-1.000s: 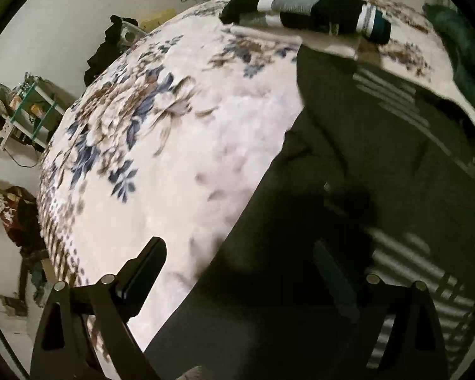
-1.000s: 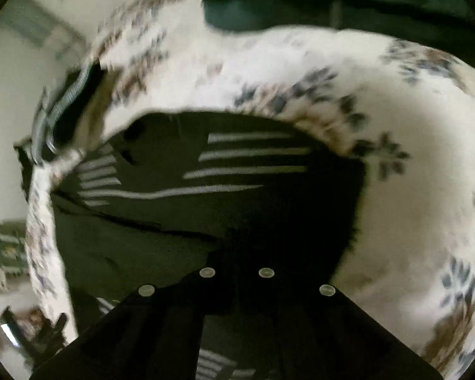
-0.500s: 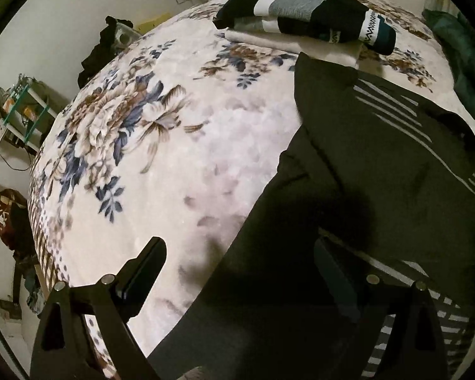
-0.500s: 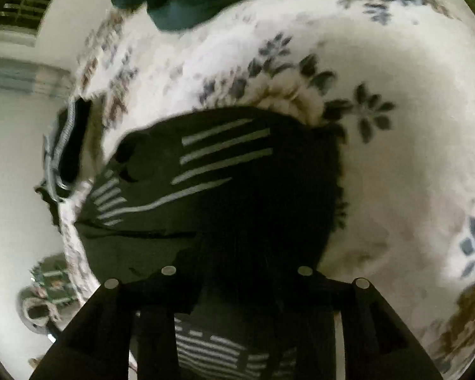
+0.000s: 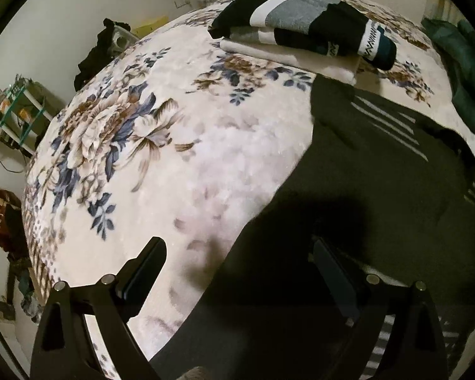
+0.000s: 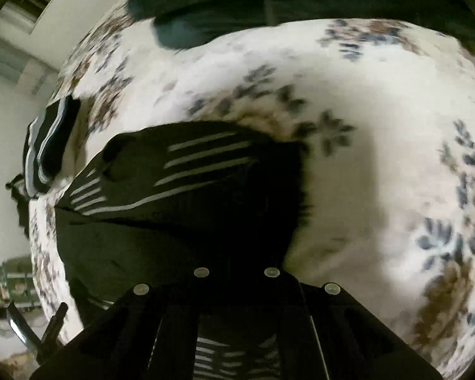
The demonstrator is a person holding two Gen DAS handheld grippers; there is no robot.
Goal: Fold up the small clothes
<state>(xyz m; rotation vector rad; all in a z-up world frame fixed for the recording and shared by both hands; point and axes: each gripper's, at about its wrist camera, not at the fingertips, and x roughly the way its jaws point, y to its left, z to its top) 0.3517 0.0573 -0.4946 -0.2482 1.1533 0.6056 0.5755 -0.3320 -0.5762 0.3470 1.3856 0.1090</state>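
A dark garment with thin white stripes [image 5: 380,196] lies spread on the floral bedspread [image 5: 174,145]; it also shows in the right wrist view [image 6: 180,209]. My left gripper [image 5: 237,259] is open and empty, low over the garment's left edge, one finger over the bedspread and one over the cloth. My right gripper [image 6: 236,253] has its fingers close together over the garment's dark edge; the fingertips blend into the black cloth, so I cannot tell whether cloth is pinched.
A stack of folded clothes [image 5: 304,28] sits at the far side of the bed, also seen in the right wrist view [image 6: 47,148]. A dark green cloth [image 5: 468,72] lies at the right edge. Shelves and clutter [image 5: 15,114] stand beside the bed.
The right gripper's fingers opened wider half a second ago and have now closed in again over the garment's edge. The left gripper stays open with the view shifting slightly.
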